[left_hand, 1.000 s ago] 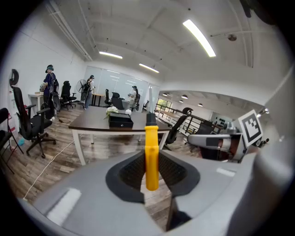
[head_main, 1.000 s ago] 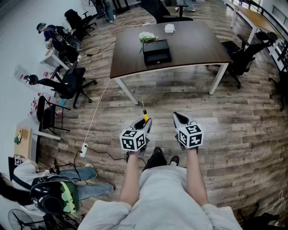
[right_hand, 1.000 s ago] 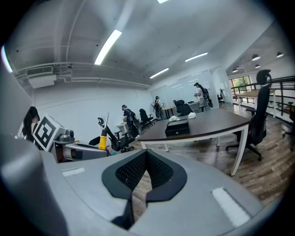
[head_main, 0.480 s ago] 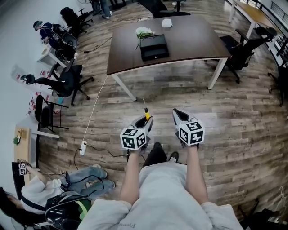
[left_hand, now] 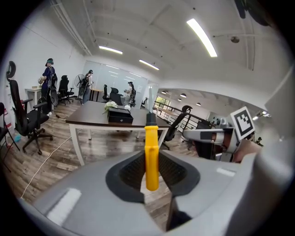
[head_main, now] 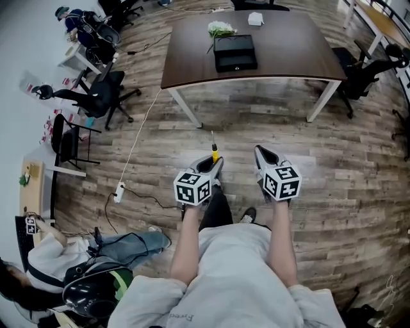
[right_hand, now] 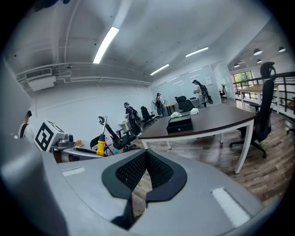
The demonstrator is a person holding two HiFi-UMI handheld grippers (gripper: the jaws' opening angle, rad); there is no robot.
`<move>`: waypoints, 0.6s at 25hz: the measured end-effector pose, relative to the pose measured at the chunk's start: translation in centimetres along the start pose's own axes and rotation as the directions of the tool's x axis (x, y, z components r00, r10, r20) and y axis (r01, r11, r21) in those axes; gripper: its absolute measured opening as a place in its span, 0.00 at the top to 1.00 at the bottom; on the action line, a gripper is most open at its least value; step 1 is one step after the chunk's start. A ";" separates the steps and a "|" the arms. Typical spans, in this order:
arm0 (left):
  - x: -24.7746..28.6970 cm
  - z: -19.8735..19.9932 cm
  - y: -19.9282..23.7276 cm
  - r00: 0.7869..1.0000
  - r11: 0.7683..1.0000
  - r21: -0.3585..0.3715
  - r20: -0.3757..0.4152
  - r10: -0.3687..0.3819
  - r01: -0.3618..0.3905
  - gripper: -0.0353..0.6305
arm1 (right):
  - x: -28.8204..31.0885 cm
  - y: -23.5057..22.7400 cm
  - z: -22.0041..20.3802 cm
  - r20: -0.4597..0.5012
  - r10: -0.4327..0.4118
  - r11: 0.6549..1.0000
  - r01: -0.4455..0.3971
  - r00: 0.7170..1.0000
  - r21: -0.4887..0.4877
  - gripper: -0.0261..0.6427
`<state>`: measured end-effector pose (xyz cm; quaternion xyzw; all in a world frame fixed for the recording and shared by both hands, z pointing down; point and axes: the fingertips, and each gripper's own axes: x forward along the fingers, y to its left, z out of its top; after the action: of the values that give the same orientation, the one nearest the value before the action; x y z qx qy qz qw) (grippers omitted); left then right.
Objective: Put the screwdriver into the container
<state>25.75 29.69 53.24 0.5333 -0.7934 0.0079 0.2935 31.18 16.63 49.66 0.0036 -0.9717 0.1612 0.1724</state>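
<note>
My left gripper (head_main: 216, 165) is shut on a yellow-handled screwdriver (head_main: 214, 151), whose shaft points forward toward the table. In the left gripper view the yellow handle (left_hand: 151, 156) stands upright between the jaws (left_hand: 152, 173). My right gripper (head_main: 261, 156) is held beside it, shut and with nothing in it; its jaws (right_hand: 145, 169) meet in the right gripper view. The container, a black box (head_main: 235, 52), sits on the dark brown table (head_main: 288, 54) ahead, well beyond both grippers. It also shows as the black box (left_hand: 120, 115) in the left gripper view and the black box (right_hand: 180, 123) in the right gripper view.
White flowers (head_main: 220, 29) and a small white box (head_main: 255, 18) lie behind the black box. Office chairs (head_main: 96, 102) stand left of the table, another chair (head_main: 365, 73) at its right. A white cable and power strip (head_main: 118, 191) cross the wooden floor. A seated person (head_main: 64, 256) is at lower left.
The view has shifted so the table sits a little more to the right and farther up. Both grippers hold the same pose; the screwdriver stays clamped in the left one.
</note>
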 end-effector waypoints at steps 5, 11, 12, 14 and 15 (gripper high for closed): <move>1.8 2.3 2.7 1.000 1.000 0.012 0.008 -0.004 0.004 0.74 | 3.5 -0.9 1.8 -0.003 0.000 1.000 0.000 1.000 -0.009 0.96; 3.9 7.5 8.1 0.999 1.000 0.016 0.030 -0.016 0.015 0.74 | 8.8 -2.1 4.9 0.003 -0.032 1.000 0.032 0.999 0.001 0.96; 4.5 8.6 9.1 0.999 1.000 0.010 0.038 -0.020 0.019 0.74 | 9.7 -2.4 5.7 0.004 -0.036 0.999 0.036 0.999 -0.001 0.96; 5.8 10.7 10.9 0.998 0.999 0.002 0.052 -0.032 0.032 0.74 | 11.4 -3.0 7.0 0.005 -0.047 0.999 0.047 0.999 -0.008 0.96; 6.6 11.7 11.8 0.998 0.999 0.001 0.057 -0.039 0.039 0.74 | 12.2 -3.5 7.5 0.005 -0.057 0.998 0.057 0.998 -0.012 0.96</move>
<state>8.69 25.43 50.26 0.5484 -0.7910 -0.0132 0.2709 17.44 11.59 48.17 0.0307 -0.9726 0.1503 0.1747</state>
